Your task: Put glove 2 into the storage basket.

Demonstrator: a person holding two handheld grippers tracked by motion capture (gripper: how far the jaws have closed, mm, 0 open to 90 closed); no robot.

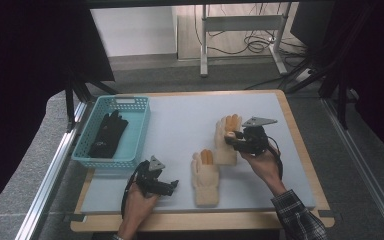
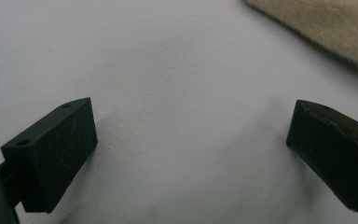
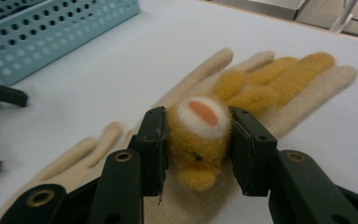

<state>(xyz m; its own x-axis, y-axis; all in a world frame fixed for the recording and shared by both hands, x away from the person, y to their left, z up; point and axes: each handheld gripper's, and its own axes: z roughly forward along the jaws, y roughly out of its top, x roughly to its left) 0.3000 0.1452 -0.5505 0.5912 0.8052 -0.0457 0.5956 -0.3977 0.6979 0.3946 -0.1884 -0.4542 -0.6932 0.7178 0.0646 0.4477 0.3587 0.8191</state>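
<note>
Between my right gripper's (image 3: 198, 154) jaws sits the cream glove (image 1: 226, 142), clamped by its orange plush patch, fingers pointing away toward the table's far edge. My left gripper (image 1: 172, 184) rests spread and empty just beside the second cream glove (image 1: 205, 177). Farther left, the blue basket (image 1: 130, 160) holds a black glove (image 1: 107, 134), with bare tabletop (image 1: 180, 120) between.

Your left gripper (image 1: 172, 184) is resting low, jaws standing wide apart | your right gripper (image 1: 230, 137) is clamping its jaws, wrist angled inward from the right.
</note>
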